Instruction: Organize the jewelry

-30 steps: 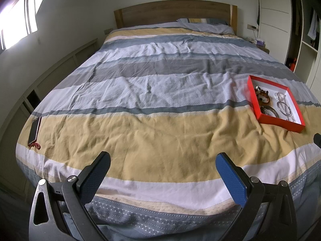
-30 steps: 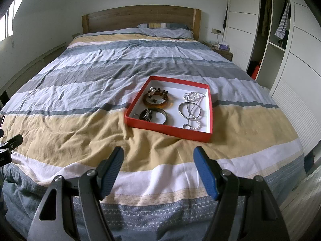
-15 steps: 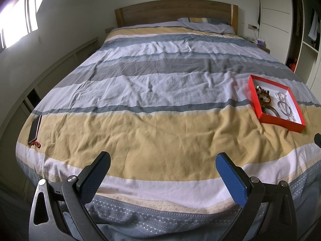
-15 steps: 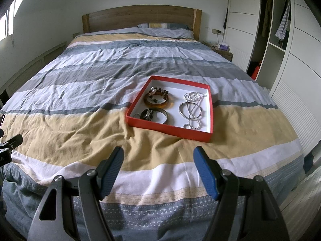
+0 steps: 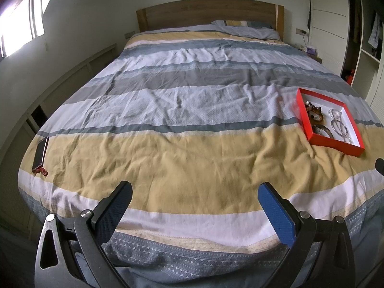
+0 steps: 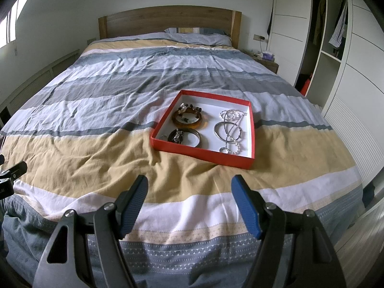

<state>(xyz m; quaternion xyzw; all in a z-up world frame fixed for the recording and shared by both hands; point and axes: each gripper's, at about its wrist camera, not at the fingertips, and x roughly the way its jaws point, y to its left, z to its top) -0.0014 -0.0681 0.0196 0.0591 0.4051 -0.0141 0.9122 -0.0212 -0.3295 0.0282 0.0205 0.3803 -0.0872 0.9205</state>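
Note:
A shallow red box (image 6: 165, 124) with a white inside lies on the striped bedspread (image 6: 96, 148), also seen at the right as the red box (image 5: 304, 117). Inside it rest an amber bangle with dark beads (image 6: 190, 117), a dark bangle (image 6: 184, 137), and silver bangles with a bead chain (image 6: 228, 129). My right gripper (image 6: 189, 192) hangs open over the bed's foot, short of the box, nothing between its blue pads. My left gripper (image 5: 195, 192) is open too, over the yellow stripe, far left of the box.
A phone (image 5: 40, 152) with a red strap lies at the bed's left edge. A wooden headboard (image 6: 168, 20) and pillow (image 6: 199, 37) are at the far end. White wardrobes (image 6: 336, 60) stand on the right, a low wall ledge on the left.

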